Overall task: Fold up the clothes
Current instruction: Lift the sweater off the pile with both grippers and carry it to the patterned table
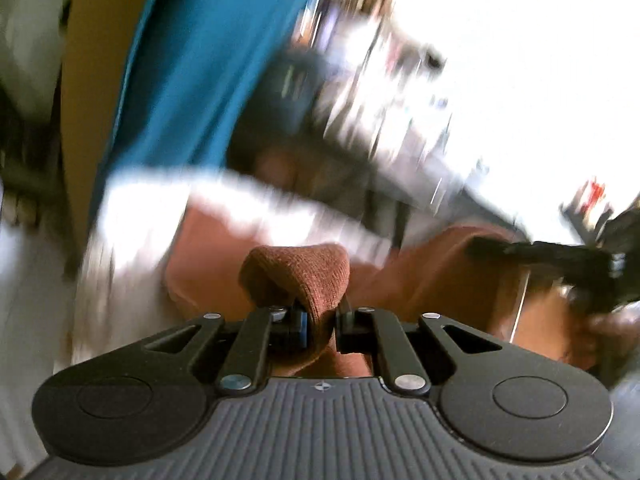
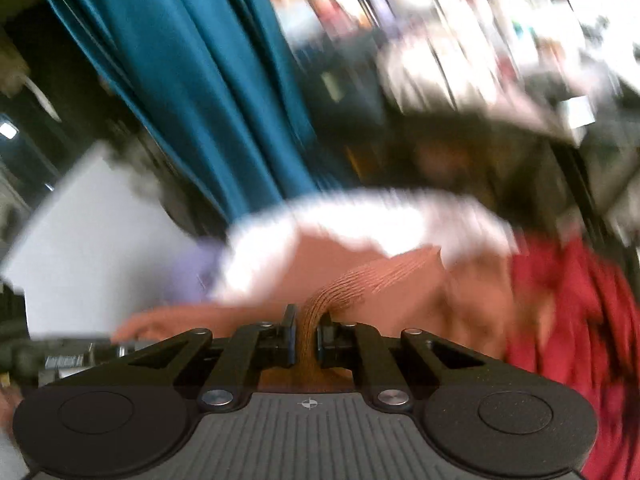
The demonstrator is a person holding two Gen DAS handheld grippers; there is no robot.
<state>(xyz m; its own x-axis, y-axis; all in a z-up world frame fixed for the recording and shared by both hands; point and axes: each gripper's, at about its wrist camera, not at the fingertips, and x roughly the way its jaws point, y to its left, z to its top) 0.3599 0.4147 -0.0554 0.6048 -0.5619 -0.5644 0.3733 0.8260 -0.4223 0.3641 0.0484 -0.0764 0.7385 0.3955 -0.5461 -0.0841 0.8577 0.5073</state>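
Note:
A rust-brown knitted garment (image 1: 296, 268) bunches up in front of my left gripper (image 1: 322, 320), whose pads are shut on a fold of it. More of the same cloth (image 1: 432, 276) trails blurred to the right. In the right wrist view the ribbed edge of the rust-brown garment (image 2: 360, 276) runs into my right gripper (image 2: 307, 334), which is shut on it. The other gripper (image 1: 560, 256) shows as a dark blurred shape at the right of the left wrist view, and at the lower left (image 2: 60, 354) of the right wrist view.
A white surface (image 2: 360, 216) lies blurred under the garment. A red cloth (image 2: 568, 300) lies at the right. A teal curtain (image 2: 192, 72) hangs behind, with a cluttered bright shelf (image 2: 460, 40) beyond. A pale sheet (image 2: 92, 236) sits at the left.

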